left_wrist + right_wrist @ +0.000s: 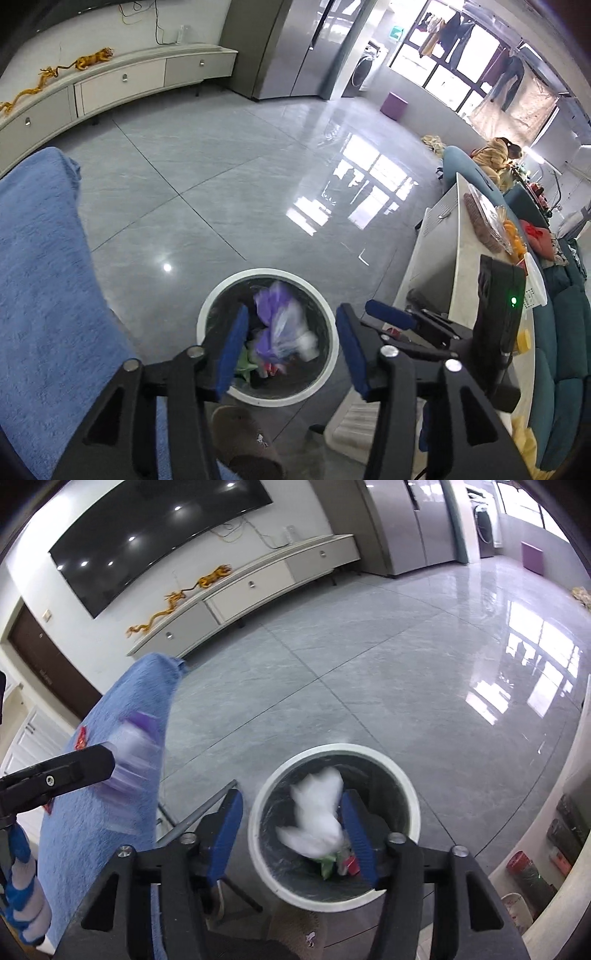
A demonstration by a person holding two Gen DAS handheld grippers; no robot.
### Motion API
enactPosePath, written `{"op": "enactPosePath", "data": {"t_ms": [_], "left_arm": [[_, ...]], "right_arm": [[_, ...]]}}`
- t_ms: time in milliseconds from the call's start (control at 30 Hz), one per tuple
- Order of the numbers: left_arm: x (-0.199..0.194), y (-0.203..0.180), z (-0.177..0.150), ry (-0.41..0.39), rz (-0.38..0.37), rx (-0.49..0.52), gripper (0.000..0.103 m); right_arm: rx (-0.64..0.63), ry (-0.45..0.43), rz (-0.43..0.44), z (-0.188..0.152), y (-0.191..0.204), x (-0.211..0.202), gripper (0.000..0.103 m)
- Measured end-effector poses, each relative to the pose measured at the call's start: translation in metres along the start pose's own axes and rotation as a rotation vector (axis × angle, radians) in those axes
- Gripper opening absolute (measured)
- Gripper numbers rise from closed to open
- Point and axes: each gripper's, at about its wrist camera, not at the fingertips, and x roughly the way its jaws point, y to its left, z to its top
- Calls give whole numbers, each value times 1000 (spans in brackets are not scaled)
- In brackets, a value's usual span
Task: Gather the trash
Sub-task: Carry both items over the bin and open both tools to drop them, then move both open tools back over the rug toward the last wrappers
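A round white-rimmed trash bin (325, 306) with a black liner stands on the grey floor; it also shows in the right wrist view (410, 794). My left gripper (291, 350) is open above it, and a blurred purple-and-clear plastic wrapper (282, 325) is in the bin mouth between the fingers, with coloured scraps below. My right gripper (291, 830) is open over the bin, and a blurred white crumpled tissue (317, 812) is in its mouth. The other gripper's tip (74, 768) shows at left with a blurred purple wrapper (133, 753) at its end.
A blue towel-covered surface (40, 277) lies left of the bin, with small red wrappers (81, 738) on it. A white table (469, 236) with clutter and a teal sofa (565, 350) are to the right. A low TV cabinet (251, 587) lines the far wall.
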Motion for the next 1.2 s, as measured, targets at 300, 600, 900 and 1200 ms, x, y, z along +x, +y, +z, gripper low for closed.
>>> {"op": "enactPosePath", "data": {"t_ms": [300,600,900,1200], "left_arm": [[-17,3,-7,-15,28,9,49],[-77,30,-33,-92,73,-28,49],[-141,74,-68,-174,131,-88,49],[-215,139,-105,-304,234,-191,64]], "right_arm": [[8,-25,0,-3,-4,-12,54],[-37,-57,26,-4,25,-32,59],[-120,-78,49,-4,75,-49,60],[-237,-80,75,-7,140,-56,64]]}}
